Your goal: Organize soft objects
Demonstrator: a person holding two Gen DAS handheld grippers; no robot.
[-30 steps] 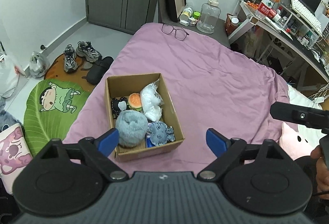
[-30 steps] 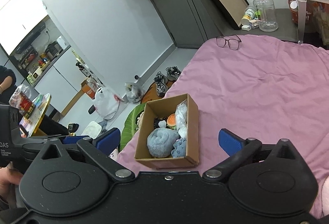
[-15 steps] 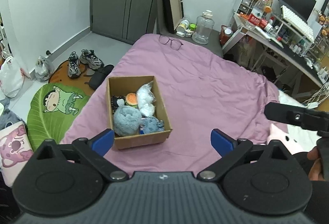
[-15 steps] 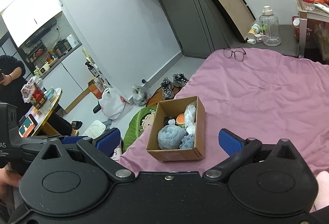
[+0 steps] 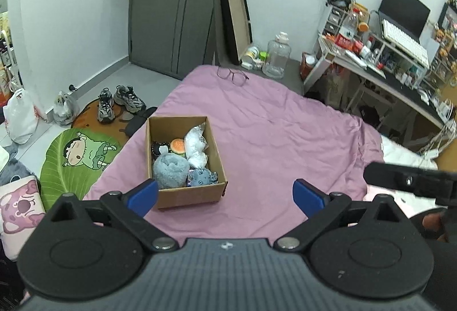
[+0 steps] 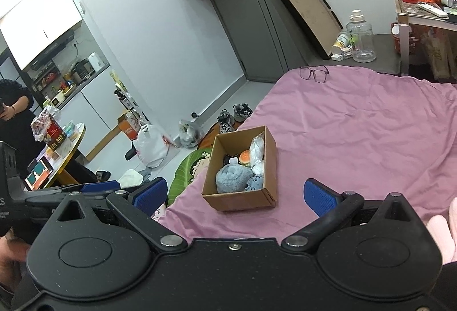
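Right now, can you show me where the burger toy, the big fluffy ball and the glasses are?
burger toy (image 5: pixel 177 145), left wrist view, top bun.
fluffy ball (image 5: pixel 170 170), left wrist view, middle of its fur.
glasses (image 6: pixel 314 73), right wrist view, bridge.

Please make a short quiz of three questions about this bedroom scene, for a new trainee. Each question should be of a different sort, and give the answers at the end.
1. True or false: the cardboard box on the purple bedspread is empty.
2. Which object lies at the far edge of the bedspread? A) the eyeglasses B) a phone C) a book
3. Fill in: both the left gripper and the right gripper have jaws that stand ____ with nothing between them.

Key: 1 false, it holds a fluffy grey-blue plush, a burger toy and other soft things. 2 A. 3 open.
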